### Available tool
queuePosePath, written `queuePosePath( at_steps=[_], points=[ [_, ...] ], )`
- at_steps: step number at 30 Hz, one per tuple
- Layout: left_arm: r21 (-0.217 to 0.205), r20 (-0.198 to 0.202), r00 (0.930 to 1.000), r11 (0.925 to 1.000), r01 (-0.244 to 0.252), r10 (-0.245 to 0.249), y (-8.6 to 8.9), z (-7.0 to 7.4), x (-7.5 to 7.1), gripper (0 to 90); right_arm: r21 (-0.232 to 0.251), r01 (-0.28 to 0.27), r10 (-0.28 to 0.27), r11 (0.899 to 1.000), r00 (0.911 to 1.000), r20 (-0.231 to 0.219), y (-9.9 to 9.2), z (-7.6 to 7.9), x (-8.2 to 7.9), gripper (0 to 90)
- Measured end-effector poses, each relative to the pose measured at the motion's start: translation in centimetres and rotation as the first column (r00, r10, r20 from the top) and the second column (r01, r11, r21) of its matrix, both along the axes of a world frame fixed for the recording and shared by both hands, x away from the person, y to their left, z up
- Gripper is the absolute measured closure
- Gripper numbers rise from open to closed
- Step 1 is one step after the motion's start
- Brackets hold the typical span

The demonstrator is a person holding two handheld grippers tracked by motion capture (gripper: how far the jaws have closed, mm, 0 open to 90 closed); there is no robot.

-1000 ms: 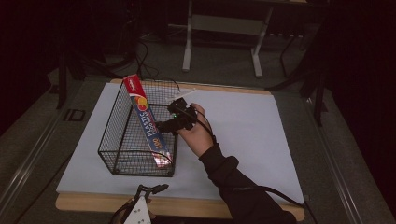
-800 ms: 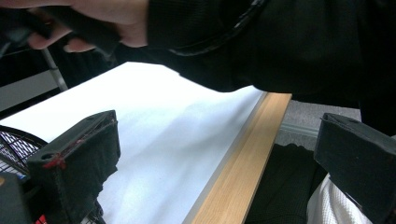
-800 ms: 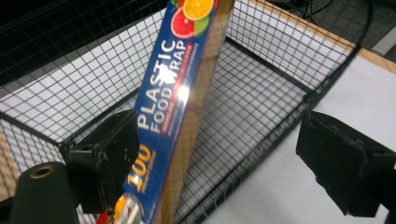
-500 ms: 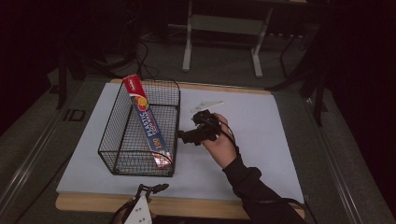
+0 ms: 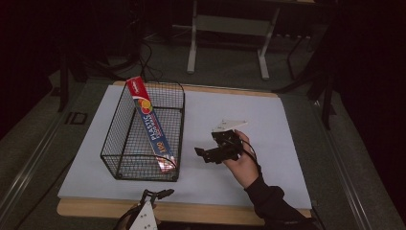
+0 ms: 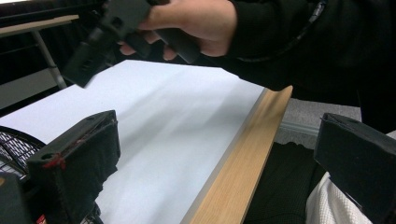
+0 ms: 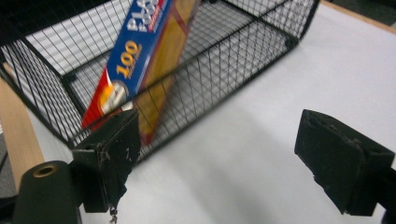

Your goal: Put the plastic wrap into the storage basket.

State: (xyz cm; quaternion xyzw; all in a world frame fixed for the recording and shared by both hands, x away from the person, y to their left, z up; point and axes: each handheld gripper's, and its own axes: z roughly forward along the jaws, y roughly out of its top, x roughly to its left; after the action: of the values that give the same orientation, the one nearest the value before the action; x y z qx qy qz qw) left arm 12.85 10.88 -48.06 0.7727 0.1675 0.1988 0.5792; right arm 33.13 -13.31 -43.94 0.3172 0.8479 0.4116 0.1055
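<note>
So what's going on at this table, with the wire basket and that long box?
A person is working with a hand-held gripper in each hand. A long plastic wrap box leans slantwise inside the black wire basket on the white table, its top end poking above the rim. The right gripper hangs beside the basket with its jaws open and nothing between them. The left gripper sits at the table's near edge, jaws open and empty too.

The long blue and red cardboard box (image 5: 152, 129) leaning in the black wire basket (image 5: 125, 158) reads "PLASTIC" along its side, with "100" in yellow near its lower end (image 7: 126, 65).
</note>
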Motion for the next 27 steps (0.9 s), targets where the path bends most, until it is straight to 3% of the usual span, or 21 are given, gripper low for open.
queuePosePath(
  at_steps=[8, 15, 19, 23, 27],
  points=[
    [0.004, 0.000, 1.0000, 1.0000, -0.001, 0.001, -0.1, 0.0, 0.0, 0.9, -0.031, -0.009, 0.010, 0.999, 0.9995, 0.031, -2.3, -1.2, -1.4, 14.3],
    [0.005, 0.001, 1.0000, 1.0000, -0.002, 0.002, -0.2, 0.0, 0.0, 0.9, -0.017, 0.006, -0.006, 1.000, 0.9996, 0.026, -4.5, -1.9, -2.7, 14.3],
    [0.006, -0.001, 1.0000, 1.0000, -0.003, 0.003, -0.2, -0.1, 0.0, 0.9, -0.034, 0.022, -0.019, 0.999, 0.9972, 0.072, -5.5, -2.3, -3.4, 14.3],
    [0.007, 0.001, 1.0000, 1.0000, -0.004, 0.004, -0.2, -0.1, 0.0, 0.9, -0.014, 0.047, -0.046, 0.999, 0.9970, 0.063, -6.7, -2.4, -3.9, 14.2],
    [0.008, 0.002, 1.0000, 1.0000, -0.004, 0.004, -0.2, 0.0, 0.0, 0.9, -0.031, 0.063, -0.061, 0.998, 0.9962, 0.063, -7.8, -2.8, -4.5, 14.3]
  ],
)
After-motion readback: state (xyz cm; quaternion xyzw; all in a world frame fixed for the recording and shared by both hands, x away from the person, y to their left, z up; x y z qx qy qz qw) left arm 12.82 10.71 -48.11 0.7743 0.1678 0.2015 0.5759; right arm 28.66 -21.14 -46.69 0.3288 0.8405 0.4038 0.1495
